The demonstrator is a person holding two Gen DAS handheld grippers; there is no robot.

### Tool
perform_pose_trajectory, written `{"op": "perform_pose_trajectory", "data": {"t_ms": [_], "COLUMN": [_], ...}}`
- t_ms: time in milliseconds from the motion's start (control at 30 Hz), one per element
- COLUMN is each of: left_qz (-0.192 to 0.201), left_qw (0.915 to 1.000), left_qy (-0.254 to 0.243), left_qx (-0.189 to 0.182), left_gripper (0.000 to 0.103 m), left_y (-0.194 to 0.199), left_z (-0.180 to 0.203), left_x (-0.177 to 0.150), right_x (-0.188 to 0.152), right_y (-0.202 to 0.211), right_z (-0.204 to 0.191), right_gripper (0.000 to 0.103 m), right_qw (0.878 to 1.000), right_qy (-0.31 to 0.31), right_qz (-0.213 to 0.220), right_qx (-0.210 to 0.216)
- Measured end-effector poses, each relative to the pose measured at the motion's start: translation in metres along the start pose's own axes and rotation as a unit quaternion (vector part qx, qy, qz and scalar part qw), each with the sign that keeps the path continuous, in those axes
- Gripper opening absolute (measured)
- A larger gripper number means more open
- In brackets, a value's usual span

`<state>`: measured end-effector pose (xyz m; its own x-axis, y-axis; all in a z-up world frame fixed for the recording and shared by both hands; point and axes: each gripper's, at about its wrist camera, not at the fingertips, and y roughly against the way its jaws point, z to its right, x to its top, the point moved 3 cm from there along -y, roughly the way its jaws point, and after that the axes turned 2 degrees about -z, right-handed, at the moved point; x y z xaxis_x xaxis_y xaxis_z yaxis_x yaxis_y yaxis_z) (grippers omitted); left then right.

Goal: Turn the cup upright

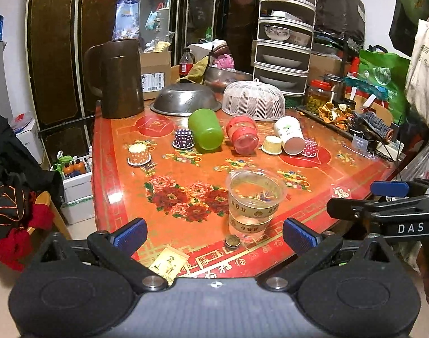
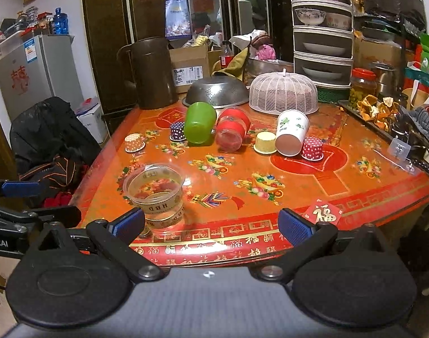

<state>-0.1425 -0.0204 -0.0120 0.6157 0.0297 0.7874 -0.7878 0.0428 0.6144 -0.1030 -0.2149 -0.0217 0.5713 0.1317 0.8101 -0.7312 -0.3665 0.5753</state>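
A clear plastic cup [image 1: 253, 205] with a gold band stands upright near the table's front edge; it also shows in the right wrist view [image 2: 158, 197]. Farther back, a green cup [image 1: 205, 129], a red-banded clear cup [image 1: 242, 133] and a white paper cup [image 1: 290, 135] lie on their sides; all three show in the right wrist view too: green [image 2: 199, 122], red-banded [image 2: 232, 132], white [image 2: 292, 133]. My left gripper [image 1: 214, 238] is open, its fingers either side of the clear cup and short of it. My right gripper [image 2: 211, 225] is open and empty to the right of the clear cup.
Several small paper baking cups [image 1: 139, 155] sit upside down among the lying cups. A dark jug [image 1: 118, 79], an inverted metal bowl [image 1: 185, 100] and a white mesh food cover [image 1: 254, 100] stand behind. A coin [image 1: 232, 241] lies by the clear cup. Clutter lines the table's right edge.
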Motion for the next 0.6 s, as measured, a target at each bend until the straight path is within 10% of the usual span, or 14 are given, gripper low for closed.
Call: {"op": "perform_pose_trajectory", "data": {"t_ms": [600], "left_qz": [-0.007], "left_qw": [1.0000], "left_qy": [0.002], "left_qx": [0.001], "left_gripper": [0.103], "left_y": [-0.0053], "left_z": [0.0062], "left_x": [0.0039], "right_x": [0.0054], "right_y": [0.0011], "right_z": [0.0046], "right_gripper": [0.102], "right_qw": [1.000], "right_qy": [0.004], "right_qz": [0.005], "right_qx": [-0.003]}}
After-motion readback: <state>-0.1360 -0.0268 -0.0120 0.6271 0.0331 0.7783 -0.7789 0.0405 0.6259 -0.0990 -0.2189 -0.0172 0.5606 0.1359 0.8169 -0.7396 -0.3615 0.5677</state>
